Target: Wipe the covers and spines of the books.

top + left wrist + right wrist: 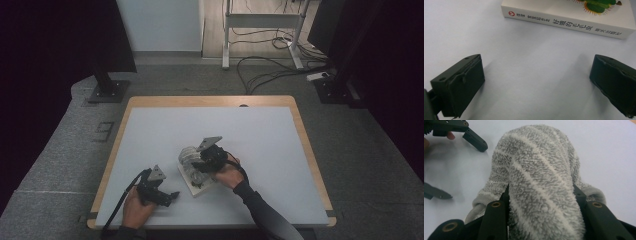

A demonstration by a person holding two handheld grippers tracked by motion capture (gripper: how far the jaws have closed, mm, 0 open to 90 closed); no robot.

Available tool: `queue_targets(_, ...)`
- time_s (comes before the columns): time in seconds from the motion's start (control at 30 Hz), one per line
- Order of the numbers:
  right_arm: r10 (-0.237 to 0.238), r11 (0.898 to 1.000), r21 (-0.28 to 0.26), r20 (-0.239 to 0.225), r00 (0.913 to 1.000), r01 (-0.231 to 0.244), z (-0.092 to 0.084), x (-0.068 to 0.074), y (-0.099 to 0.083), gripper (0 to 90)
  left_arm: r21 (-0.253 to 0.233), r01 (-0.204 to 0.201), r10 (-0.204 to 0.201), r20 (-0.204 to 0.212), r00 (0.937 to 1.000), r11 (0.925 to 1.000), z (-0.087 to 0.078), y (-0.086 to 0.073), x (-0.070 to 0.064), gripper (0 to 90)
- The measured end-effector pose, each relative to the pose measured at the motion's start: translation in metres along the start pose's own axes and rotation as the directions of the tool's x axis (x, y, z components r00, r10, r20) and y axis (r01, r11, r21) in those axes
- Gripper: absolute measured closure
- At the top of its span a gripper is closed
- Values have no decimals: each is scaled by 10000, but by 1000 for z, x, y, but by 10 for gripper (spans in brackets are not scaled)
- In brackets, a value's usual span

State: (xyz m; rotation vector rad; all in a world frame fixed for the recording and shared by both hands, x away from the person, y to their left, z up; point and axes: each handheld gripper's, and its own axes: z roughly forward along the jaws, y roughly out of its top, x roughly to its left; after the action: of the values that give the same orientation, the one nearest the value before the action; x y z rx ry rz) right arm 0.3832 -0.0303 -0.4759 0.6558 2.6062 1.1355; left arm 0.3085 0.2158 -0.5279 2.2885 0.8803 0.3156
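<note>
A fluffy grey cloth with pale stripes (536, 157) is bunched between the two black jaws of my right gripper (541, 202), which is shut on it. In the high view the right gripper (198, 165) holds the cloth (188, 155) just over a white book (199, 187) lying flat near the table's front middle. My left gripper (172, 196) rests low at the front left, a short way left of the book. Its jaws stand wide apart with nothing between them, left gripper (536, 82), and they face the book's printed spine (564, 23).
The pale table top (260, 135) has a wooden rim and open room at the back and right. Beyond it on the grey floor are a black stand base (107, 91), a white frame leg (226, 55) and loose cables (265, 70).
</note>
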Motion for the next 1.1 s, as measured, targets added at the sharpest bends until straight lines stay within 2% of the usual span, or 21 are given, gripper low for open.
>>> queue_targets(0.53, 165, 9999, -48, 496, 9986, -163, -35, -14, -18, 542, -6, 5, -5, 5, 10000, 10000, 0, 0, 0, 0)
queue_targets(1.1, 795, 9968, -88, 1003, 9918, -790, -73, -34, -47, 542, -1, -5, 5, 14, 10000, 10000, 0, 0, 0, 0)
